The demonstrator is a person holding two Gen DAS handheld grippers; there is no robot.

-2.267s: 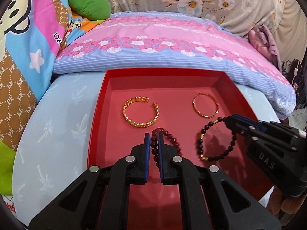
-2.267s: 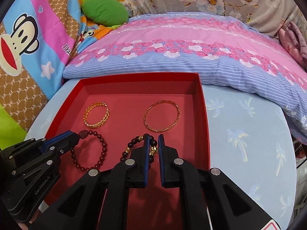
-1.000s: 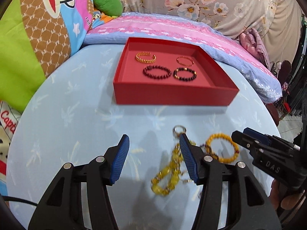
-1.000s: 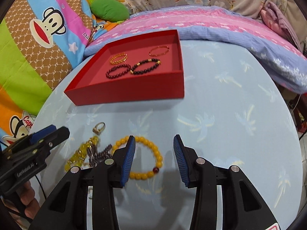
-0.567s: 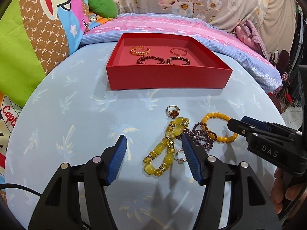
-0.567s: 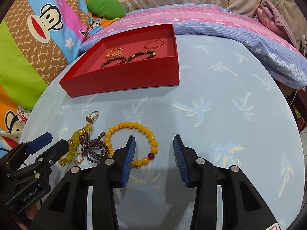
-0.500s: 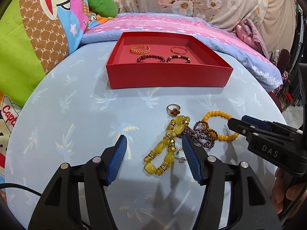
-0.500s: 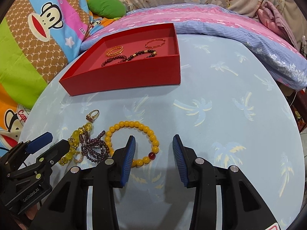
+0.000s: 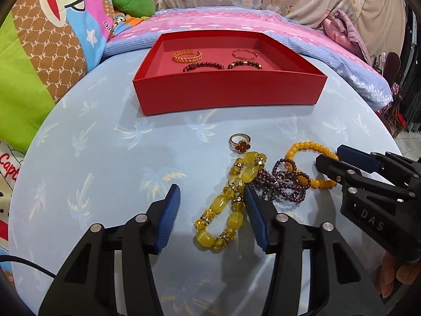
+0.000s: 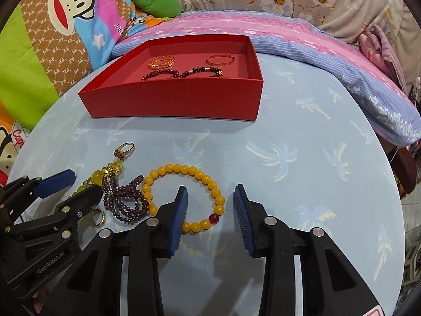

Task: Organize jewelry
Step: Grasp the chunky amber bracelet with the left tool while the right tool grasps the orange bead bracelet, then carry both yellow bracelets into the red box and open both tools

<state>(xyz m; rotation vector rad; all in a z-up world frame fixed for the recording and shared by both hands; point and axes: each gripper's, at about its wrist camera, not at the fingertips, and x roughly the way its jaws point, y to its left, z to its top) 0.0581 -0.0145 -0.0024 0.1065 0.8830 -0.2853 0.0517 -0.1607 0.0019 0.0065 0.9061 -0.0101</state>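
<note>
Currently: both my jaws closing, nothing pinched yet. Left gripper (image 9: 211, 212) straddles yellow bracelet (image 9: 228, 205) on tabletop (image 9: 105, 158); right gripper (image 10: 210, 210) straddles amber bracelet (image 10: 184, 197). Advice: pinch one strand each, avoid purple beads (image 9: 281, 184), carry to red box (image 9: 229, 97).

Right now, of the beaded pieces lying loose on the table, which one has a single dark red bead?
The orange-yellow bead bracelet, a plain open ring of round beads. The chunky yellow bracelet mixes big stones with sparkly spacers, and the purple bead strand lies bunched between them.
</note>
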